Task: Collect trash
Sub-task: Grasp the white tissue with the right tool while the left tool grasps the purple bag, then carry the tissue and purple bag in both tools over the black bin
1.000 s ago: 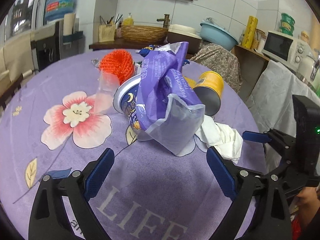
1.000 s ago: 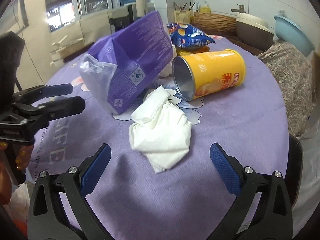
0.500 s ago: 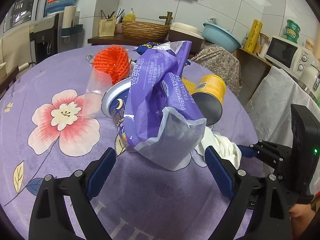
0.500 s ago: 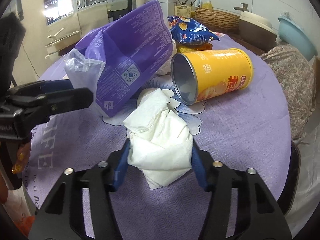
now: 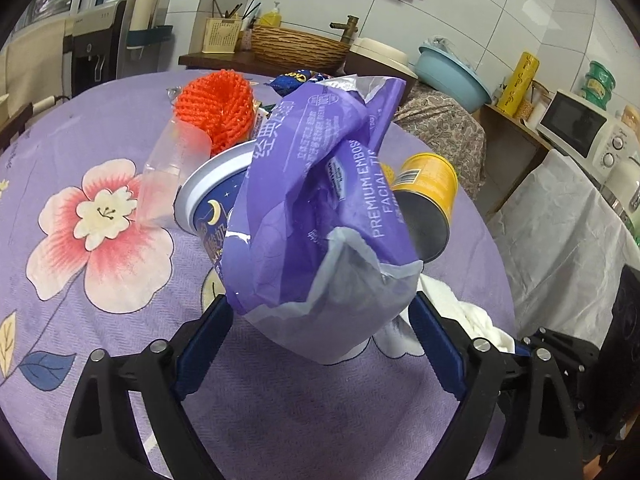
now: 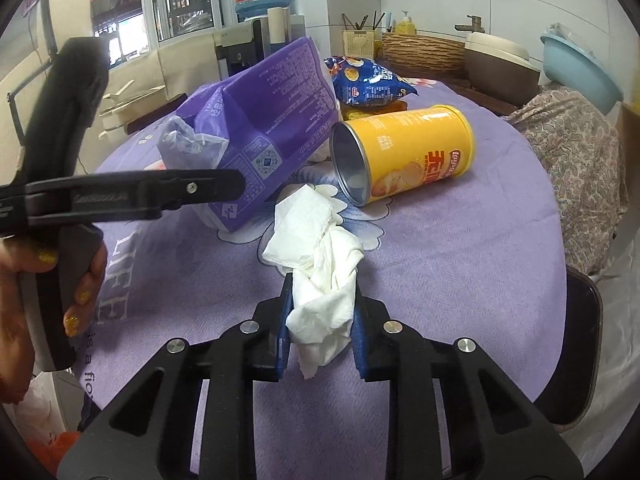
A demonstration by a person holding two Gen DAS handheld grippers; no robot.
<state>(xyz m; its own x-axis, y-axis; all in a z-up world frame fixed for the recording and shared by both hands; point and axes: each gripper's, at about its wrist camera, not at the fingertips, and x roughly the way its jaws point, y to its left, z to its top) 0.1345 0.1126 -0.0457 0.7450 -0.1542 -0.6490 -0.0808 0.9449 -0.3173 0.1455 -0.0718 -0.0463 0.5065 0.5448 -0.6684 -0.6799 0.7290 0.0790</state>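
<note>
A pile of trash lies on the purple flowered tablecloth. My left gripper is open, its fingers either side of the clear lower end of a purple tissue bag; the bag also shows in the right wrist view. My right gripper is shut on a crumpled white tissue, seen too in the left wrist view. A yellow chip can lies on its side behind it. A blue-and-white cup, an orange net and a blue chip bag sit further back.
A clear plastic cup lies beside the blue-and-white cup. The table edge drops off on the right toward a covered chair and a patterned cloth. A counter with a basket stands behind the table.
My right gripper closed on the white tissue and gripped it. My left gripper moved forward until its fingers flank the purple bag.
</note>
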